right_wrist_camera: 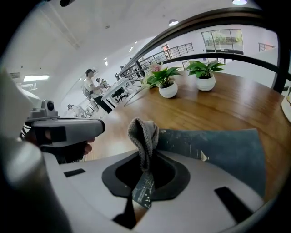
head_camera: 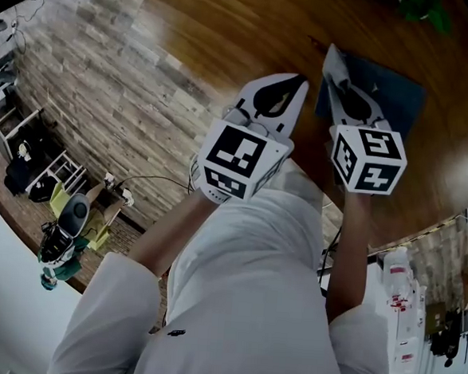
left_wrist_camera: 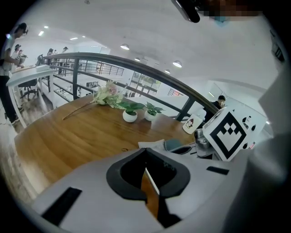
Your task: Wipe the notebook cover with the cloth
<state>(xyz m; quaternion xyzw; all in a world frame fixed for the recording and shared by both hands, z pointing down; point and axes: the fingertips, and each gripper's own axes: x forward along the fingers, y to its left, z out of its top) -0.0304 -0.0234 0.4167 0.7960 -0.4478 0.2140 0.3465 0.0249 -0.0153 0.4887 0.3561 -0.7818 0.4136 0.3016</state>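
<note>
- Both jaws of the right gripper (right_wrist_camera: 143, 154) clamp the grey cloth (right_wrist_camera: 143, 133), held over the blue notebook (right_wrist_camera: 218, 148) lying on the wooden table (right_wrist_camera: 204, 107).
- Left gripper (left_wrist_camera: 147, 158) alongside, jaws together, empty.

A curved wooden desk (right_wrist_camera: 227, 113) fills mid-frame. In the upper centre of the left gripper view, two potted plants (left_wrist_camera: 130, 113) in white pots stand just right of a pink flower spray (left_wrist_camera: 107, 94). A dark railing (left_wrist_camera: 136, 68) curves behind, and a white mug (left_wrist_camera: 191, 124) sits further right.
</note>
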